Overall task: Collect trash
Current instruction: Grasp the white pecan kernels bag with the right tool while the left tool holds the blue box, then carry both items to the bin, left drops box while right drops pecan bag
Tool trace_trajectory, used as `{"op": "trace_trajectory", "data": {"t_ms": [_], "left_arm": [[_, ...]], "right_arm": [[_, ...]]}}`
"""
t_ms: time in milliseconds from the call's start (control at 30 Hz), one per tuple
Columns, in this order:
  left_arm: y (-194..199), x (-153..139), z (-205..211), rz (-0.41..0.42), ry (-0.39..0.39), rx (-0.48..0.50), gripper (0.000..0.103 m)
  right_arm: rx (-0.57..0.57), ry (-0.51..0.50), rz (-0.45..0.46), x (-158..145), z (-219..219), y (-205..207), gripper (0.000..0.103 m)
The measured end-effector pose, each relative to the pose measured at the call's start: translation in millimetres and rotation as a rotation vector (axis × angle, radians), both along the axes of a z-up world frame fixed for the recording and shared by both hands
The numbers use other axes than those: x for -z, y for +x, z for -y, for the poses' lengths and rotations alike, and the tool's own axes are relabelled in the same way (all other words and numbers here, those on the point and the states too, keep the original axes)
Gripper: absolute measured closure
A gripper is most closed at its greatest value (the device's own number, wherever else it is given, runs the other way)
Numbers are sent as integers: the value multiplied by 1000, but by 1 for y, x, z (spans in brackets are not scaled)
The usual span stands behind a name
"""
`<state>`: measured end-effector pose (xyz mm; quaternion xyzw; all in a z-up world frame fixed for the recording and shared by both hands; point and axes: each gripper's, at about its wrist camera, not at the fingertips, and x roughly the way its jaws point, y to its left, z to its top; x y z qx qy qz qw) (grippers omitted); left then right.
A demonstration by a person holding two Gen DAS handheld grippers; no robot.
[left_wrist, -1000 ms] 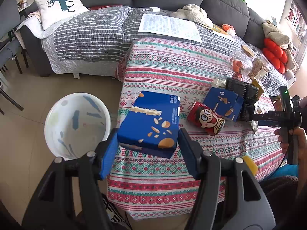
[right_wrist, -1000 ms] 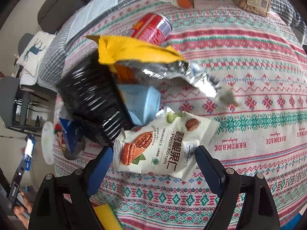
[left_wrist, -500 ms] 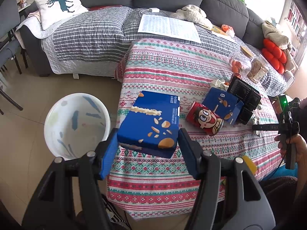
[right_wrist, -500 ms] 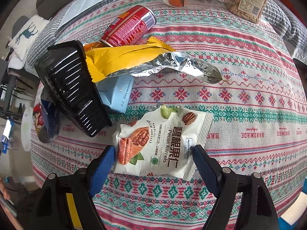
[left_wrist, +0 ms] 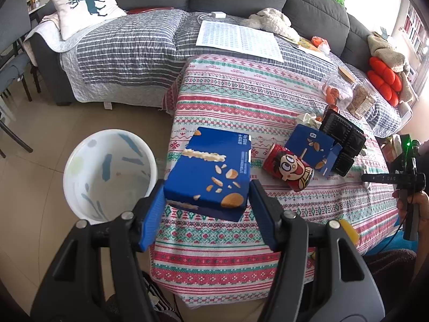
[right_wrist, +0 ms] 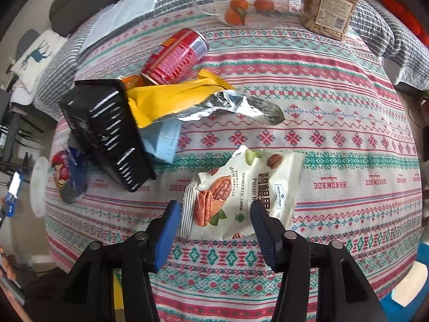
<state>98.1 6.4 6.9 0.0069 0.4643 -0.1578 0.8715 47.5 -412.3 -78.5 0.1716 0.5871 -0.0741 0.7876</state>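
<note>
Gripping a large blue snack box (left_wrist: 207, 177), the left gripper (left_wrist: 206, 209) is seen with its blue pads pressed against the box's two sides, so the jaws are clamped on it. The box is held lifted above the near corner of the table (left_wrist: 241, 99), which is covered with a striped, patterned cloth. A white bin (left_wrist: 107, 179) stands on the floor at about 9 o'clock from the box, just beside the table's edge.

On the table, at 3 o'clock from the held box, a red cartoon can (left_wrist: 288, 170) lies on its side, touching a smaller blue box (left_wrist: 312, 147) behind it; a black plastic tray (left_wrist: 343, 142) leans beyond that.

In the right wrist view, the right gripper (right_wrist: 214, 220) is pointed steeply down at a white pecan-kernel packet (right_wrist: 241, 193) lying flat on the cloth. Its jaws are closing, with the packet's near edge between them; the right pad overlaps the packet, while a firm pinch cannot be confirmed. At 10 o'clock from the packet, a yellow foil wrapper (right_wrist: 182, 99) is draped over the black tray, and a red drink can (right_wrist: 177, 56) lies beyond it at 11 o'clock.
</note>
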Motion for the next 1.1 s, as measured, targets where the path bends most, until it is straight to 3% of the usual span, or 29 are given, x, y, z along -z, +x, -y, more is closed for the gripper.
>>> {"op": "trace_trajectory", "data": {"t_ms": [33,233,333,400,467,567,733,933,1100], "left_arm": [[0,0,-1,-1,-2,0,40],[0,0,-6,-1,-7,-10,40],[2,0,-10,-5,-9,-20,40],[2,0,-11,-7,-13,-22,40],[2,1,-12,-10,-16,-22,40],[2,0,-12,-9,-20,-25,40],[0,-3,-21,1,-36,-41,40],[1,-6,-45,6,-50,-93,40],[12,5,-74,4,-15,-169,40]], "right_arm": [[2,-9,-6,1,0,1,30],[59,20,75,-17,21,-3,23],[121,-8,55,-10,36,-6,23],[132,-27,5,3,42,-4,30],[127,-13,-50,21,47,-1,58],[107,24,-53,28,46,-3,83],[84,62,64,-4,37,-18,87],[-4,75,238,-61,-5,-34,87],[-130,127,311,-83,-73,9,87]]}}
